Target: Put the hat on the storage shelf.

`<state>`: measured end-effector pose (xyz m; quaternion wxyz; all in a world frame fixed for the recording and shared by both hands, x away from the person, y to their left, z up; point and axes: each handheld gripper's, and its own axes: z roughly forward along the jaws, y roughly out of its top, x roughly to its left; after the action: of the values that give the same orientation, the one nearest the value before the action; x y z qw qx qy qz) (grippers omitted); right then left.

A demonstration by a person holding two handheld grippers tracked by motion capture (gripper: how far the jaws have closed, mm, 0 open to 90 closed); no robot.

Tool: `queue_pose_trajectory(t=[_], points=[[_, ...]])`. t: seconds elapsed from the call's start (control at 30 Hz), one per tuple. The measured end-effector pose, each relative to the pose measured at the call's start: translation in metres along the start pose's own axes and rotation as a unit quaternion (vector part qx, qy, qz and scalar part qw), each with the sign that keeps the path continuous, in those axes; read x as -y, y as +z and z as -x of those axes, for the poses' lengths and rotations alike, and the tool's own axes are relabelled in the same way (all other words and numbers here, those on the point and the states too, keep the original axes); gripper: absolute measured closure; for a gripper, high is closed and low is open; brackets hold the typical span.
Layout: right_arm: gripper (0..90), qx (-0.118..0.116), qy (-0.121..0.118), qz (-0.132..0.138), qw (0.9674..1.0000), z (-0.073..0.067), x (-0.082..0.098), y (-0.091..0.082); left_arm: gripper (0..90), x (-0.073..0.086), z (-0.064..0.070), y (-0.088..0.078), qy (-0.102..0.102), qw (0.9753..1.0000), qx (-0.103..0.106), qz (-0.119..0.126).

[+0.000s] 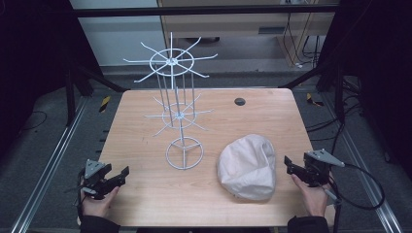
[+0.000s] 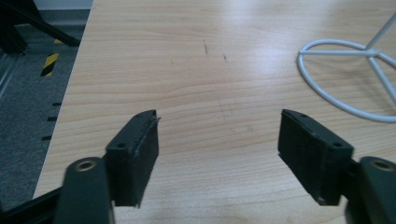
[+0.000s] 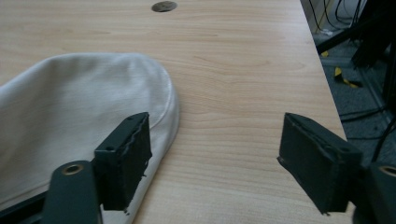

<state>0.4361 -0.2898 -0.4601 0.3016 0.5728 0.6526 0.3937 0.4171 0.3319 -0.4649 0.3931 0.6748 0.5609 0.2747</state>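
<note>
At the table's near corners, both hands hold left tongs [image 1: 125, 171] and right tongs [image 1: 287, 162] level, spread empty.

cap [image 1: 248, 166]: cream-white | wire rack [image 1: 177, 116]: white | table [image 1: 145, 194]: light wood grain | claw pads [image 2: 140, 154]: black

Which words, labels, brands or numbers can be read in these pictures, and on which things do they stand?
None can be read: the cap, the wire rack and the table bear no writing.
Only yellow-black striped tape marks lie on the floor; they carry no words.
</note>
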Motion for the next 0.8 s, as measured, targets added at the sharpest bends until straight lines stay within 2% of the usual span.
queue_pose_trajectory(t=[0.07, 0.13, 0.17, 0.23, 0.43, 0.53, 0.57, 0.67, 0.73, 0.8], points=[[30.6, 0.004, -0.026, -0.001, 0.9997, -0.007, -0.003, -0.006, 33.3, 0.0, 0.001, -0.003, 0.001, 1.0, 0.0, 0.004], [33.3, 0.002, -0.031, -0.001, 0.9995, -0.01, -0.005, -0.009, 34.8, 0.0, 0.002, -0.004, 0.002, 1.0, 0.001, 0.005], [38.0, -0.01, -0.033, 0.001, 0.9994, -0.016, -0.008, -0.014, 38.0, -0.001, 0.002, -0.006, 0.003, 1.0, 0.0, 0.006], [42.3, -0.017, -0.033, -0.001, 0.9993, -0.019, -0.011, -0.019, 41.2, -0.001, 0.003, -0.007, 0.002, 1.0, 0.001, 0.003], [60.8, -0.037, -0.036, -0.006, 0.9986, -0.023, -0.015, -0.032, 49.2, -0.001, 0.002, -0.008, -0.003, 1.0, 0.005, -0.002], [65.5, -0.047, -0.039, -0.006, 0.9981, -0.024, -0.013, -0.036, 52.3, -0.001, 0.002, -0.008, -0.006, 0.9999, 0.008, -0.005], [71.7, -0.058, -0.049, -0.015, 0.997, -0.027, -0.01, -0.039, 56.8, -0.001, 0.003, -0.007, -0.006, 0.9999, 0.011, -0.009], [75.4, -0.064, -0.053, -0.023, 0.9963, -0.029, -0.006, -0.04, 59.8, -0.001, 0.004, -0.007, -0.005, 0.9998, 0.015, -0.015], [82.9, -0.081, -0.057, -0.034, 0.9945, -0.03, 0.0, -0.043, 64.2, -0.001, 0.004, -0.007, -0.001, 0.9997, 0.013, -0.019], [84.1, -0.084, -0.06, -0.036, 0.994, -0.031, 0.001, -0.044, 66.7, -0.001, 0.005, -0.007, 0.0, 0.9997, 0.012, -0.022]])
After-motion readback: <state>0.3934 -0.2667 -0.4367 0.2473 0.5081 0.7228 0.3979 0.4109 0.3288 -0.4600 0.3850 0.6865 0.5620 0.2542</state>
